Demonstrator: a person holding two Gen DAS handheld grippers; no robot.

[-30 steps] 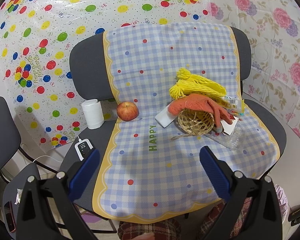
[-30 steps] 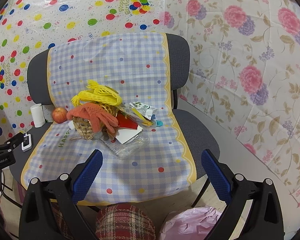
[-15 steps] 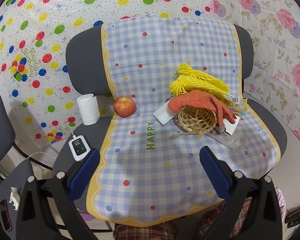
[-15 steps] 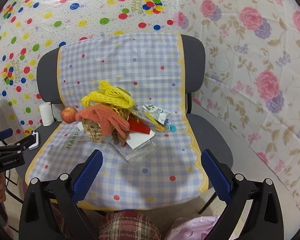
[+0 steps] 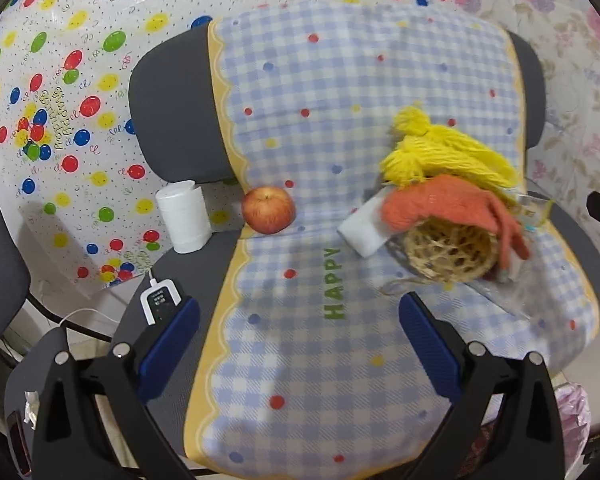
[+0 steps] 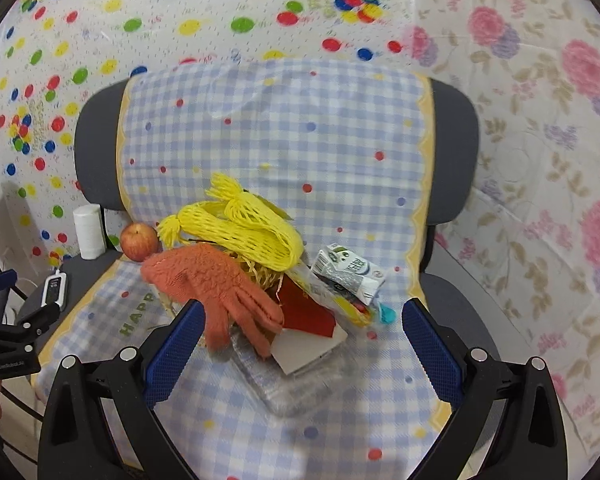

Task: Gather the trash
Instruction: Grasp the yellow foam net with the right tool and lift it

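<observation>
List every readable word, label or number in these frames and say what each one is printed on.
"HAPPY" in green letters: on the checked cloth over the chair seat.
"Happy Birthday" in gold script: on the balloon-print sheet behind the chair; only just readable.
Milk carton: printing too blurred to read.
White device with a cable: screen digits too small to read.
Left gripper's body label: too small to read.
</observation>
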